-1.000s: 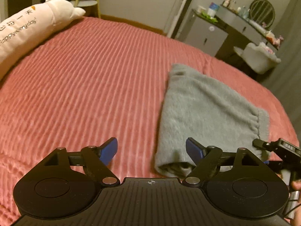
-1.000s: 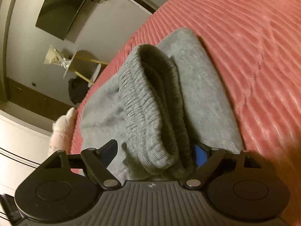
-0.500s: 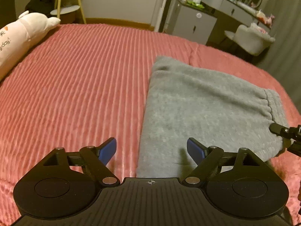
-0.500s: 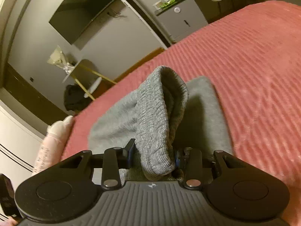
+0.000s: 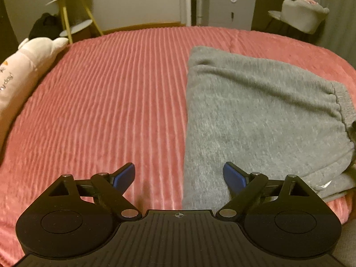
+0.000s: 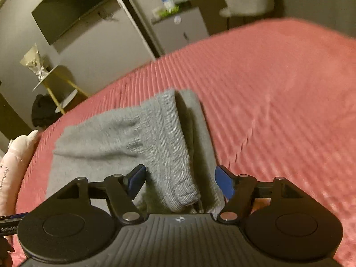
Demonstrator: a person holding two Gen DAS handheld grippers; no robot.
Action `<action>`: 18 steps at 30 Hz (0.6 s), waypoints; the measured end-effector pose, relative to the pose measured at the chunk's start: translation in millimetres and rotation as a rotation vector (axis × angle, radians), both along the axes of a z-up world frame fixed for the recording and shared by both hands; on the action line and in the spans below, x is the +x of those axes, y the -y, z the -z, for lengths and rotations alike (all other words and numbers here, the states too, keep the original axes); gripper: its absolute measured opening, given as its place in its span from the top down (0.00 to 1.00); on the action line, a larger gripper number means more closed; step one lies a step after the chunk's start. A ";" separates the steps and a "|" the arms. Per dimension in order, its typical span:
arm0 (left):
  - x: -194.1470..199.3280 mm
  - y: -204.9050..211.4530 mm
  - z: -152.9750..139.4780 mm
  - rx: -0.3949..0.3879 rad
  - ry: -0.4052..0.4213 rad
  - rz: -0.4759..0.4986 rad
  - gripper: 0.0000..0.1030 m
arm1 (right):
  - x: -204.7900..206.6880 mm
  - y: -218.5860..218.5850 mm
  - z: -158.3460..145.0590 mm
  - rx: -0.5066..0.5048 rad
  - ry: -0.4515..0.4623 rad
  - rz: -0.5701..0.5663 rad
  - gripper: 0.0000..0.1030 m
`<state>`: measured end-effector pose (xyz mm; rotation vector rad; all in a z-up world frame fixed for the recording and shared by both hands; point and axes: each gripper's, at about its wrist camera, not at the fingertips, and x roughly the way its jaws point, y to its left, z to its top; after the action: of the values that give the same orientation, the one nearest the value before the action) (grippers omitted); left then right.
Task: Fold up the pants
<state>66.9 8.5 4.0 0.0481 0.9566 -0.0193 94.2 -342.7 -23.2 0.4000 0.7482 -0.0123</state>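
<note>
The long pale plush pillow [image 5: 21, 66] at the bed's left edge carries printed script of which you can read only "day!"; its other characters are cut off. In your right wrist view, a dark device at the lower left edge bears white lettering that begins "GenRobot", the rest hidden behind the gripper body.

The grey pants [image 5: 255, 120] lie folded on the ribbed pink bedspread [image 5: 115, 102]. From your left gripper [image 5: 179, 175] they spread ahead and to the right, their straight left edge running up between the fingers; the right blue pad [image 5: 233, 178] sits over the cloth, the left pad over bare bedspread. Its jaws stand wide apart and hold nothing.

From your right gripper [image 6: 180, 181] the ribbed waistband [image 6: 171, 155] runs straight away between the fingers, its rounded end just ahead of the gripper body. These jaws are spread too, with gaps on both sides of the waistband, gripping nothing. This view is motion-blurred.
</note>
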 end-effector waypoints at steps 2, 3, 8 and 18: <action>-1.4 3.9 -5.0 0.003 0.018 0.003 0.12 | -10.1 -5.1 -13.4 -0.007 0.063 0.015 0.33; -3.8 7.5 -8.4 -0.002 0.030 0.007 0.12 | -13.3 -7.0 -18.2 -0.006 0.087 0.019 0.35; -8.0 21.7 -10.6 -0.009 0.074 0.054 0.12 | -25.9 -16.6 -28.7 -0.018 0.145 -0.007 0.73; -19.5 1.1 16.7 -0.024 0.034 -0.003 0.10 | -21.4 -36.3 -14.5 -0.175 -0.006 -0.094 0.84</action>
<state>47.5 7.4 -12.7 0.0246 0.9226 -0.0269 72.8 -306.4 -8.7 0.1979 0.7645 0.0094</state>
